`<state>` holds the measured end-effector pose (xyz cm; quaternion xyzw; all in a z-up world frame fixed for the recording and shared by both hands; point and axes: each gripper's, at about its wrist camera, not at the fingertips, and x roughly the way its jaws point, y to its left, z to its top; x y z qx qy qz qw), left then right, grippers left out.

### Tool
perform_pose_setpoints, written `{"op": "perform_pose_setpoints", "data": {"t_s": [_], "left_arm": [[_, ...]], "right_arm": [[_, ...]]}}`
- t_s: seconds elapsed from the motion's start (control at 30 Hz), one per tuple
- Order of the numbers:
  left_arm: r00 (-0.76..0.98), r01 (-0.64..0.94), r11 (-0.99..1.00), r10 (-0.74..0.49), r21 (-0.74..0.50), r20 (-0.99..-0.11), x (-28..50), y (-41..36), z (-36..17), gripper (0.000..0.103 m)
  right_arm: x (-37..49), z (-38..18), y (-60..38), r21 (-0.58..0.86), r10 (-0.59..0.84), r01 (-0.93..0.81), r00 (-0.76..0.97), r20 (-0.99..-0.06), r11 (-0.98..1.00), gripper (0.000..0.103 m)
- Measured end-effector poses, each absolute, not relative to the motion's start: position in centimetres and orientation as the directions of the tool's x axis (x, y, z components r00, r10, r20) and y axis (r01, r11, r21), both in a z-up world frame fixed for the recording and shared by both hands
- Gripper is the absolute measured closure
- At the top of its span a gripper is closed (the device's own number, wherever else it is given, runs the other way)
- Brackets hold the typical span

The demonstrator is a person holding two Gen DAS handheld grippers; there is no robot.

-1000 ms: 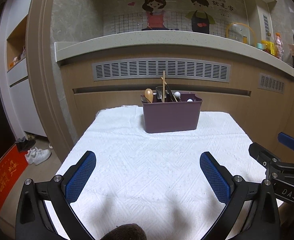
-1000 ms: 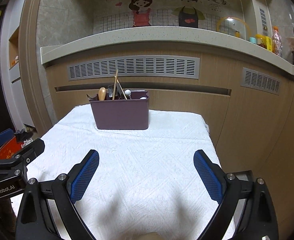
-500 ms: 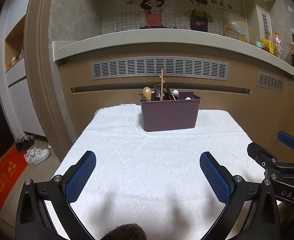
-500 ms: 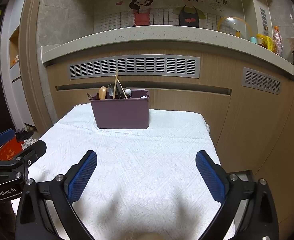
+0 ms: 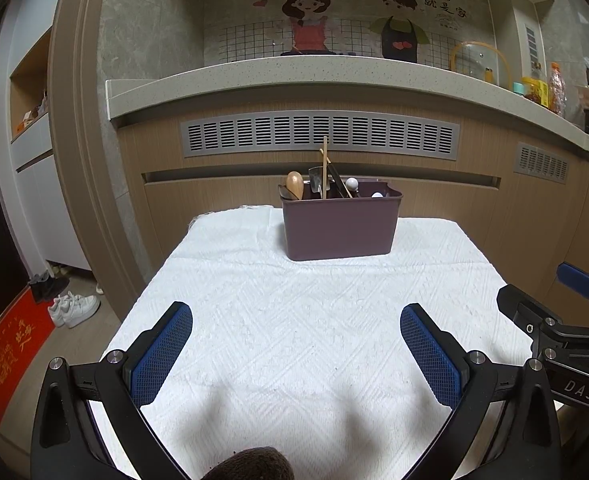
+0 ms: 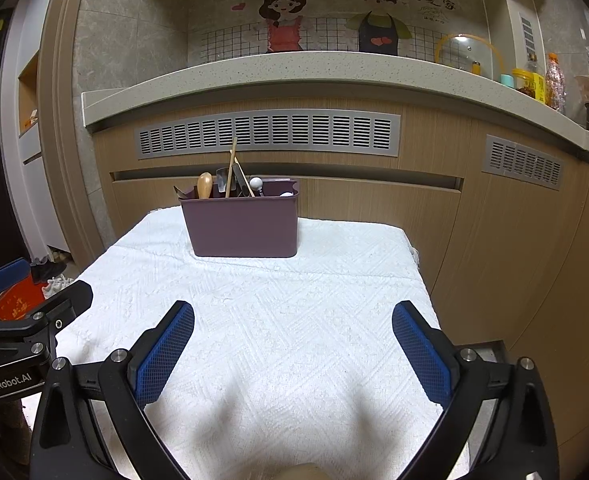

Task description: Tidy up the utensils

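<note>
A purple utensil bin (image 5: 339, 227) (image 6: 243, 225) stands at the far end of the white-clothed table (image 5: 294, 320) (image 6: 278, 320). Out of it stick a wooden spoon (image 5: 295, 185) (image 6: 204, 185), chopsticks (image 5: 325, 168) (image 6: 231, 168), a metal utensil and white-tipped handles. My left gripper (image 5: 296, 354) is open over the near part of the cloth, empty, well short of the bin. My right gripper (image 6: 293, 354) is also open and empty, beside the left one. Each gripper shows at the other view's edge: the right gripper (image 5: 566, 320), the left gripper (image 6: 26, 320).
A wooden counter front with grey vents (image 5: 318, 134) rises directly behind the table under a stone ledge (image 6: 294, 66). Jars and a glass lid (image 5: 478, 62) sit on the ledge at right. Shoes (image 5: 74, 308) and a red mat (image 5: 6, 356) lie on the floor at left.
Both grippers have drawn back and risen slightly, so the bin looks a little farther off. Their jaws stay wide apart.
</note>
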<state>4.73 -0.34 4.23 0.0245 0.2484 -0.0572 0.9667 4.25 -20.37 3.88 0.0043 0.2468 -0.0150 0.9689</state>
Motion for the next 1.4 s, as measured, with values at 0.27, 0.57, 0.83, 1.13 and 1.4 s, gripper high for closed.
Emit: {"op": "perform_pose_setpoints", "data": {"t_s": [0.27,0.57,0.83,1.13,1.4], "left_arm": [[0.869,0.125,0.992,-0.101,0.019,-0.485,4.71,-0.4,4.18,0.0],[0.868,0.127,0.992,-0.101,0.021,-0.487,4.66,-0.45,4.07,0.0],[0.868,0.127,0.992,-0.102,0.019,-0.487,4.52,-0.44,3.91,0.0],[0.867,0.127,0.992,-0.101,0.02,-0.488,4.53,-0.38,3.86,0.0],[0.867,0.126,0.992,-0.101,0.018,-0.489,4.51,-0.35,3.8,0.0]], "right_arm": [[4.25,3.88,-20.37,0.001,-0.027,0.031,0.878,-0.478,1.0,0.005],[4.01,3.81,-20.42,0.004,-0.023,0.029,0.877,-0.481,1.0,0.005],[3.91,3.82,-20.38,0.003,-0.024,0.029,0.878,-0.479,1.0,0.005],[3.93,3.93,-20.41,0.002,-0.019,0.023,0.879,-0.477,1.0,0.005],[3.9,4.03,-20.47,0.003,-0.018,0.022,0.88,-0.475,1.0,0.005]]}}
